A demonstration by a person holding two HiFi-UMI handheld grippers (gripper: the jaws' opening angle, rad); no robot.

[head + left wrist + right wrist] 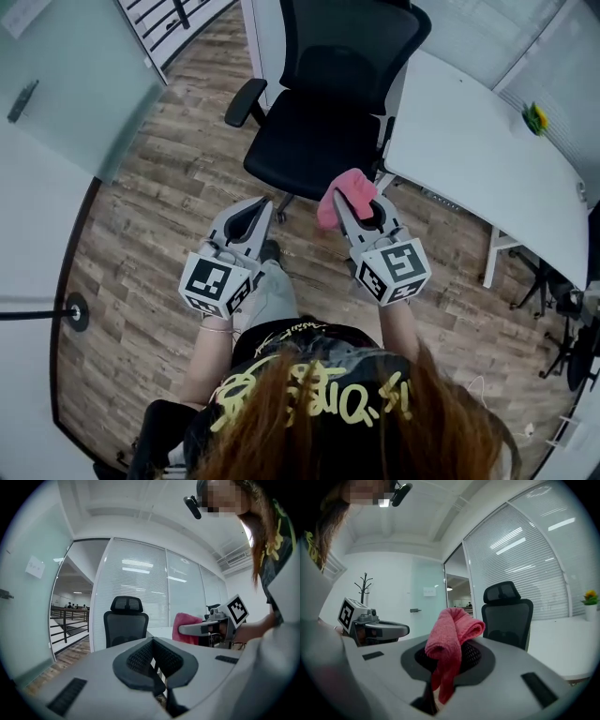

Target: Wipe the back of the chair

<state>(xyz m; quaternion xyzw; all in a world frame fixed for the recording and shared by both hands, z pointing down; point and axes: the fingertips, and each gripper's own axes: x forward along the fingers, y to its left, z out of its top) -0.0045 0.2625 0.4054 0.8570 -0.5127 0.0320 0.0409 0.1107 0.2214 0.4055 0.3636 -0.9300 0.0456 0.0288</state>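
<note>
Pink cloth clamped in right tool | left tool jaws together | chair beside desk edge, open floor left

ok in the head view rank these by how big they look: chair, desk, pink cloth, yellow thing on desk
1. chair and desk: look alike, can't rank
2. pink cloth
3. yellow thing, smallest

Person's in a black tee w/ big yellow lettering across it, long reddish-brown hair on top, light grey trousers. Small black head cam up top. Left gripper and right gripper look identical tbh: rounded pale grey shells, black ribbed pads, dark slots, plus a white cube w/ black square markers at the back.
</note>
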